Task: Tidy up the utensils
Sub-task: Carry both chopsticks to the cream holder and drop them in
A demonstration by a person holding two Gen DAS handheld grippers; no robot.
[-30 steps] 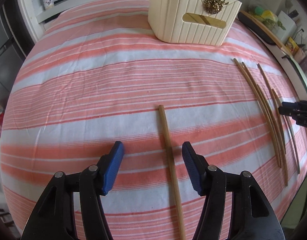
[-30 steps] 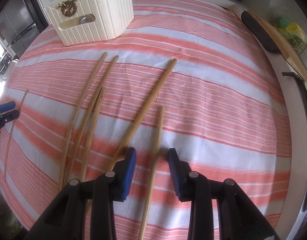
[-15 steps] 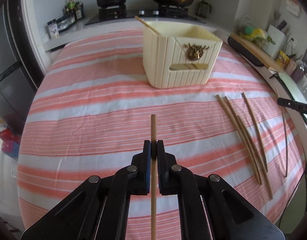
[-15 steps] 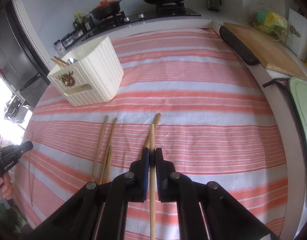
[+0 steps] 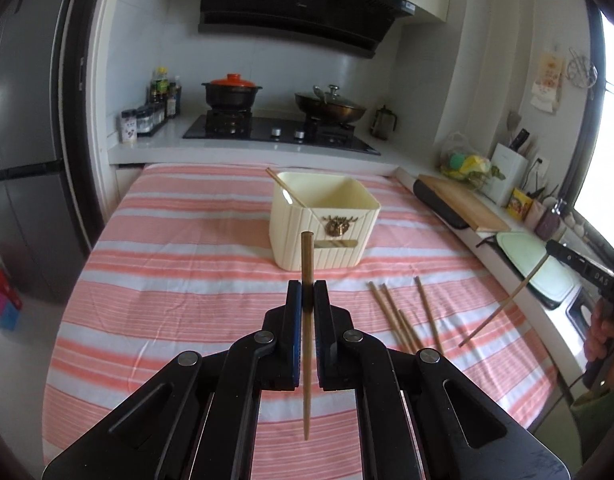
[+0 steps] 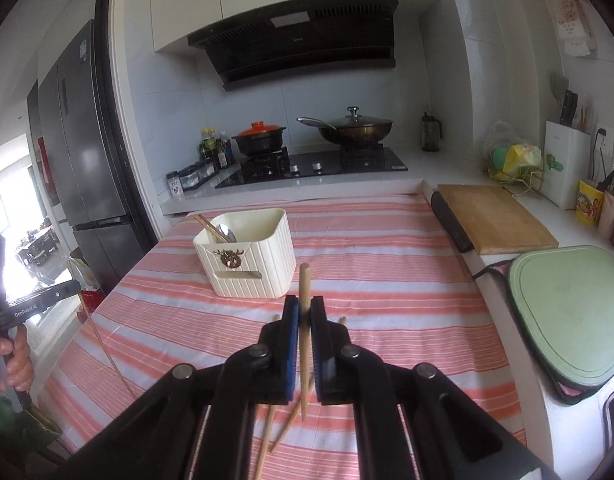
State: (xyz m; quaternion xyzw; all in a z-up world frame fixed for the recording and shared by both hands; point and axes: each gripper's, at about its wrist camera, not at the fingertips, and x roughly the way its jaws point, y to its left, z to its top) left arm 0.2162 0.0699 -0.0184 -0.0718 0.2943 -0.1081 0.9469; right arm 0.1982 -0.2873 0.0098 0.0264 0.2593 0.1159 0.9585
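Note:
My left gripper (image 5: 307,296) is shut on a wooden chopstick (image 5: 307,264) and holds it above the striped cloth, short of the cream utensil holder (image 5: 323,224). My right gripper (image 6: 304,312) is shut on another chopstick (image 6: 304,284), lifted, with the holder (image 6: 247,256) ahead to the left. The holder has a chopstick and a spoon (image 6: 227,234) in it. Several chopsticks (image 5: 403,316) lie on the cloth to the right in the left wrist view. The right gripper with its chopstick (image 5: 503,308) shows at the right edge of that view.
The table carries a pink and white striped cloth (image 5: 179,272). A wooden cutting board (image 6: 495,220) and a green board (image 6: 567,304) lie on the counter to the right. A stove with pots (image 5: 283,128) stands behind. A fridge (image 6: 83,152) stands at the left.
Both grippers closed on a chopstick each, then lifted them off the cloth. Both views have tilted up and pulled back from the table.

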